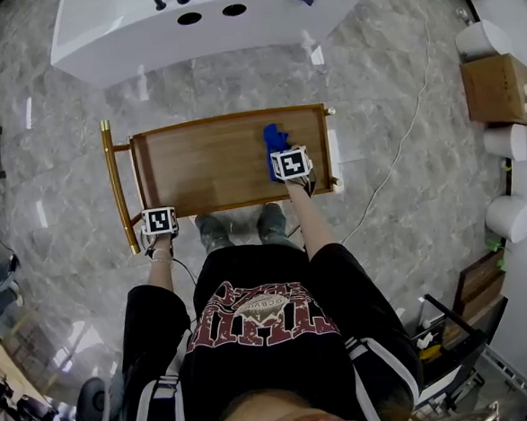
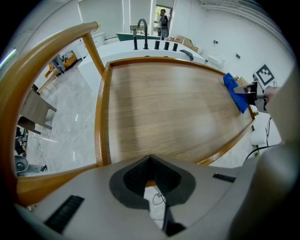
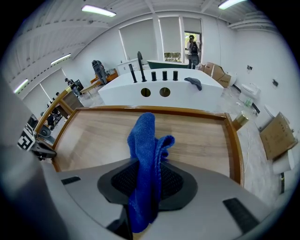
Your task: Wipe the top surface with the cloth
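- Plainly, the right tool point(image 3: 150, 163) is clamped on the blue cloth point(image 3: 146, 133), which stands up out of the jaws in a folded bunch.
- In the head view the cloth hangs over the right part of the wooden tabletop point(image 1: 206, 164), near its right rim (whether it touches the wood is unclear).
- The left tool point(image 2: 150, 159) has its jaws closed tip to tip with nothing between them, at the tabletop's near left corner.
- A gold handle point(image 1: 113, 184) runs along the tabletop's left end.
- Beyond the tabletop's far edge stands a white unit point(image 1: 126, 39) with black taps point(image 3: 139, 65).
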### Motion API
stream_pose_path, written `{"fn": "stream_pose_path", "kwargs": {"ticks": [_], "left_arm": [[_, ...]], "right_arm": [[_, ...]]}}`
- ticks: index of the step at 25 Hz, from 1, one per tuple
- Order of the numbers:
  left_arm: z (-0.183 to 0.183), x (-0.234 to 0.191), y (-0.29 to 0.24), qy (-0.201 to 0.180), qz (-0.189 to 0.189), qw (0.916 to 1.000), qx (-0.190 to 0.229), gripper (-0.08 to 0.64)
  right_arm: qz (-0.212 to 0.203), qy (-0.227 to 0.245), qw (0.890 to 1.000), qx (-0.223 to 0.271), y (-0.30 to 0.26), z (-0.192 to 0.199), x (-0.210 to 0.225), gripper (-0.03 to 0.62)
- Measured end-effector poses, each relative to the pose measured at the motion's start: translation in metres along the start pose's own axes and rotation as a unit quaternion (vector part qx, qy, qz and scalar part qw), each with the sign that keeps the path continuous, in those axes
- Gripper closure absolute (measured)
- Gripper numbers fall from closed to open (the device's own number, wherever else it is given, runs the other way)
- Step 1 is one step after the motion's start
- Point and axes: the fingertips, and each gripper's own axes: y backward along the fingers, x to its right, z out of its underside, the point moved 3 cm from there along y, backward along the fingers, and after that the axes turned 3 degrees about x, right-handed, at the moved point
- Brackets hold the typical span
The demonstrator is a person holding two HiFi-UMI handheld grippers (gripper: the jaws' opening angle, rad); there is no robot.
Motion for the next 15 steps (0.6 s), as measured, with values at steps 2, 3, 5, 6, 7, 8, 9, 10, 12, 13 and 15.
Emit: {"fn": "stream_pose_path", "kwargs": {"ticks": [2,3,5,6,7,8,9,10,12,13,15], "left_arm": [[-0.001,0.000,0.001,0.004,0.000,1.0000,0.001,0.511],[-0.001,0.001,0.001,0.005,-0.001,1.0000,0.002,0.511],[0.000,0.001,0.001,0.007,-0.004,1.0000,0.003,0.511],[0.001,0.002,0.001,0.007,-0.005,1.0000,0.003,0.511],[0.002,0.002,0.001,0.008,-0.006,0.9999,0.004,0.511],[0.002,0.002,0.001,0.009,-0.007,0.9999,0.005,0.511],[0.001,0.003,0.001,0.009,-0.007,0.9999,0.005,0.511],[0.001,0.003,0.000,0.009,-0.007,0.9999,0.005,0.511],[0.001,0.003,0.000,0.012,-0.007,0.9999,0.005,0.511],[0.002,0.004,0.001,0.015,-0.007,0.9999,0.006,0.511],[0.004,0.006,0.001,0.019,-0.008,0.9998,0.005,0.511]], "right_arm": [[0.004,-0.001,1.000,0.001,0.003,0.002,0.008,0.486],[0.006,-0.001,1.000,0.001,0.004,0.003,0.013,0.486],[0.013,-0.002,1.000,0.003,0.008,0.005,0.021,0.486],[0.015,-0.003,1.000,0.003,0.010,0.007,0.025,0.486],[0.017,-0.005,1.000,0.004,0.012,0.008,0.029,0.486],[0.019,-0.006,1.000,0.004,0.013,0.010,0.032,0.486],[0.020,-0.007,1.000,0.004,0.014,0.011,0.036,0.486],[0.023,-0.008,1.000,0.004,0.015,0.012,0.040,0.486],[0.027,-0.008,1.000,0.004,0.017,0.014,0.046,0.486],[0.029,-0.009,1.000,0.004,0.019,0.015,0.048,0.486],[0.031,-0.011,0.999,0.005,0.022,0.017,0.055,0.486]]}}
